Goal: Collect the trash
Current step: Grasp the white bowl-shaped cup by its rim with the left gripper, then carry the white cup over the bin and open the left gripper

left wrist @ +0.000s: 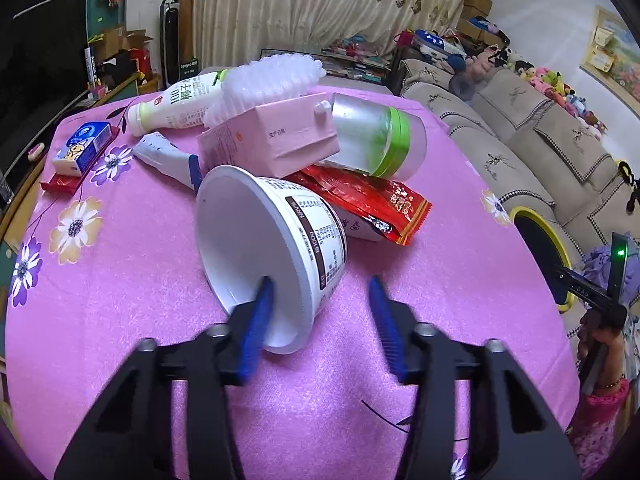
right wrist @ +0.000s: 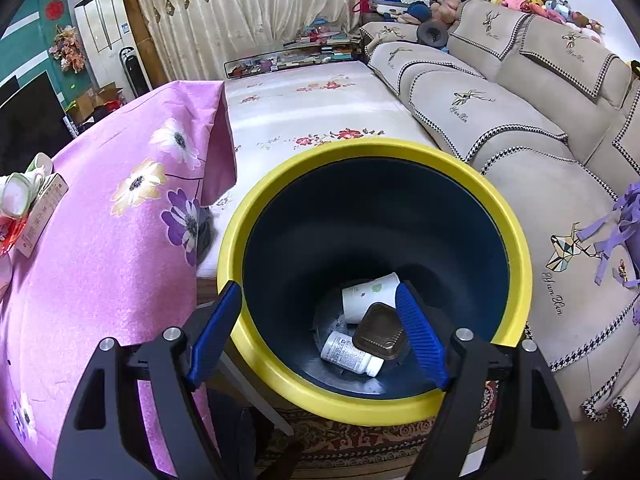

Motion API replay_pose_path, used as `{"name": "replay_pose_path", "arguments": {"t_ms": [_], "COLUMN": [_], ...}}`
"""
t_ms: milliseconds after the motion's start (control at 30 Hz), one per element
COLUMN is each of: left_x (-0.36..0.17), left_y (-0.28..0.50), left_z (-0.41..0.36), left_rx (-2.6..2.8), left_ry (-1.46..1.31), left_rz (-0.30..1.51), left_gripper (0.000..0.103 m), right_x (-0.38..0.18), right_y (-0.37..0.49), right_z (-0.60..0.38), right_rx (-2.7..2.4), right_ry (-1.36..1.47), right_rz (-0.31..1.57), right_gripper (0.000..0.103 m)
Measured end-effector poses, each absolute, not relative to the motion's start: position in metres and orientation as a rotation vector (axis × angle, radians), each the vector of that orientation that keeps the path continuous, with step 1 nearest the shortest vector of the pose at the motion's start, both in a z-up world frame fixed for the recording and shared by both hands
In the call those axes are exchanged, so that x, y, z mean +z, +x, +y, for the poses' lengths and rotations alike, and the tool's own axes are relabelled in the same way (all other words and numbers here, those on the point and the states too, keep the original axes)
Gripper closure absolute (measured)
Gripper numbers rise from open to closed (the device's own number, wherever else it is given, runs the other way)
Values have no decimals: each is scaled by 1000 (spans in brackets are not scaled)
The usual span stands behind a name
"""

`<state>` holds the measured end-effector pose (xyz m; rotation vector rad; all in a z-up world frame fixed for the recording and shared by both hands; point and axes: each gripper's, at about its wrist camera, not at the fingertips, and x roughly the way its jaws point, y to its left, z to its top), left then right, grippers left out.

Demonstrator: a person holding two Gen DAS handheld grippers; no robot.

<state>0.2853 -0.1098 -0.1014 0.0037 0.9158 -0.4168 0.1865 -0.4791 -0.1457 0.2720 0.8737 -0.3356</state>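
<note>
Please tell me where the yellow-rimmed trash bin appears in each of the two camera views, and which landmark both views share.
Left wrist view: the trash bin sits at the right edge, beyond the table, only partly seen.
Right wrist view: the bin fills the lower centre, seen from above, with the right claw over its opening.
Shared landmark: the pink flowered tablecloth.

Left wrist view: taken from just above the pink tablecloth (left wrist: 120, 280), aimed steeply down and forward, close on a pile of litter; sofa (left wrist: 540, 140) and curtain (left wrist: 320, 0) seen beyond.

Right wrist view: aimed down into the yellow-rimmed bin (right wrist: 516, 240), near.

Shared: tablecloth, bin, sofa and curtain are seen in both.
</note>
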Motion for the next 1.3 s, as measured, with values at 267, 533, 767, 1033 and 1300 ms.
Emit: {"name": "replay_pose_path", "arguments": {"t_ms": [267, 533, 767, 1033, 1300], "left_x": [-96, -80, -58, -45, -50], "left_y": [280, 263, 225, 199, 193], "left_z": [-122, -136, -177, -257, -357], "left_rx": [-434, -449, -580, -777, -925], "left_ry": [72, 146, 219, 294, 376], "left_rz": [877, 812, 783, 772, 786], "left_gripper": [97, 97, 97, 97, 97], "right_x": [-148, -144, -133, -117, -102], "right_y": [185, 179, 168, 138, 94], "right_z": [-479, -480, -482, -493, -520], "right_rx": [-326, -315, -316, -368, -462], "right_ry": [276, 279, 273, 253, 257], "right_rz": [875, 861, 829, 783, 735], "right_gripper": [28, 28, 28, 28, 28]}}
